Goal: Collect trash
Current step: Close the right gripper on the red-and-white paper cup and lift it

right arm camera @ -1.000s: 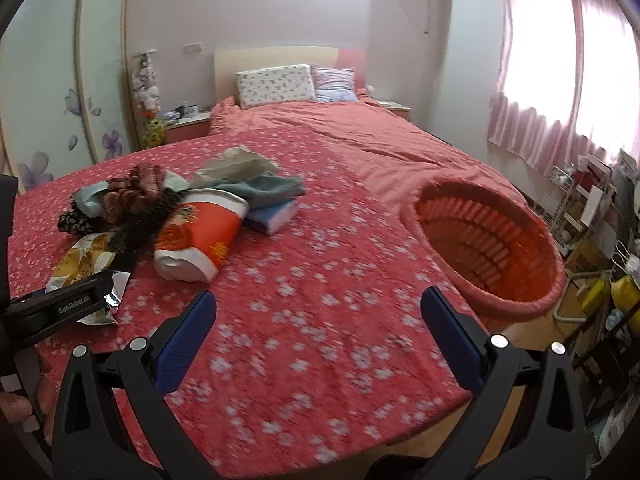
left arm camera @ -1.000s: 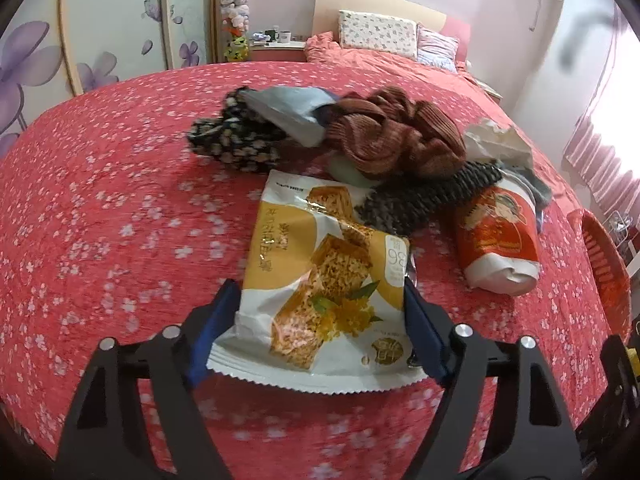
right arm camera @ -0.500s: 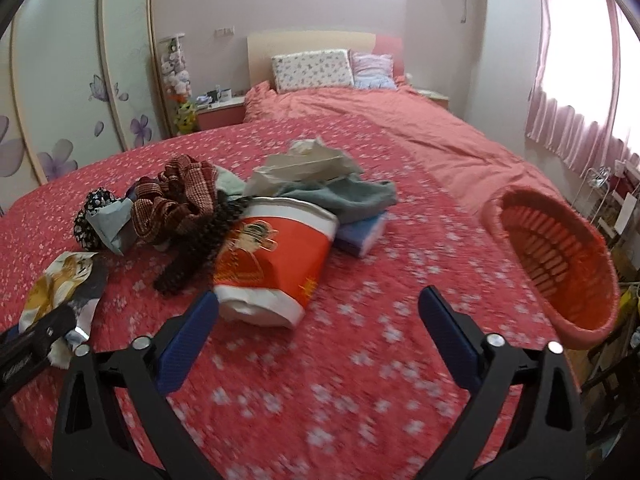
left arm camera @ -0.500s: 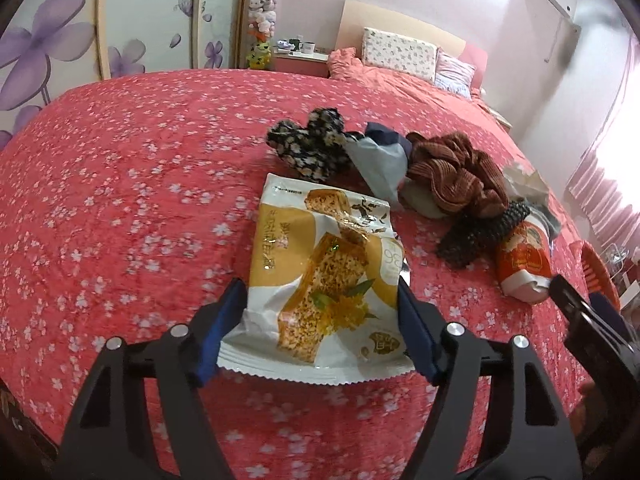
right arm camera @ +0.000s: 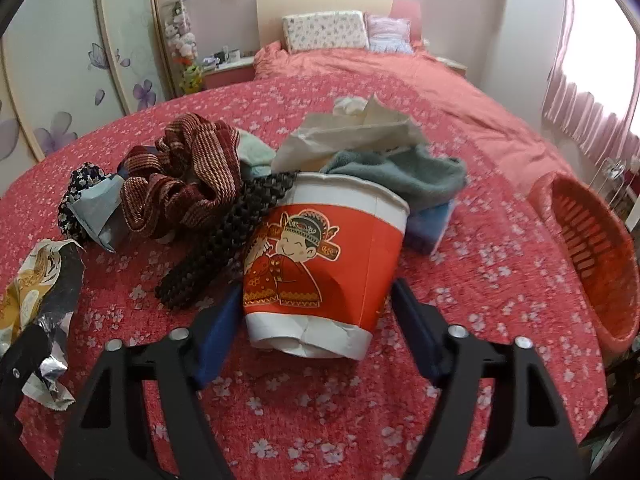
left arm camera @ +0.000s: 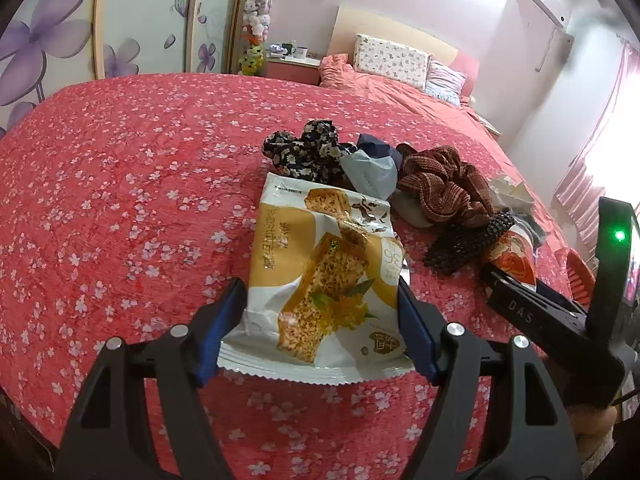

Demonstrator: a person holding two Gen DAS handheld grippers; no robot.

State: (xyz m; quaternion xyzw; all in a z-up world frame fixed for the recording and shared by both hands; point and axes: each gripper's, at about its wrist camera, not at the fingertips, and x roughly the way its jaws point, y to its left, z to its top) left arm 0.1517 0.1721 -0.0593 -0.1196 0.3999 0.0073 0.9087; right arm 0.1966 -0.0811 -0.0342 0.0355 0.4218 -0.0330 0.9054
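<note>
A yellow-and-white snack bag [left arm camera: 320, 264] hangs over the red flowered bedspread [left arm camera: 120, 200], and my left gripper [left arm camera: 319, 294] is shut on its two side edges. The right wrist view shows the same bag [right arm camera: 40, 280] crumpled at the left edge. A red-and-white paper cup [right arm camera: 324, 248] lies on its side with its base toward me. My right gripper [right arm camera: 316, 304] straddles that base, its jaws closing, and the blue pads [right arm camera: 218, 332] stand just beside the cup's walls. In the left wrist view the cup [left arm camera: 514, 254] lies at the right.
An orange plastic basket [right arm camera: 592, 248] stands off the bed's right edge. Behind the cup lies a heap: brown knit cloth [right arm camera: 184, 184], black mesh strip [right arm camera: 224, 240], floral cloth [left arm camera: 308, 152], crumpled paper [right arm camera: 352, 132], teal towel [right arm camera: 404, 176]. Bare bedspread stretches to the left.
My right gripper swung left from the basket to the paper cup, came in around its base, and its jaws narrowed. The left gripper drew back a little with the snack bag.
</note>
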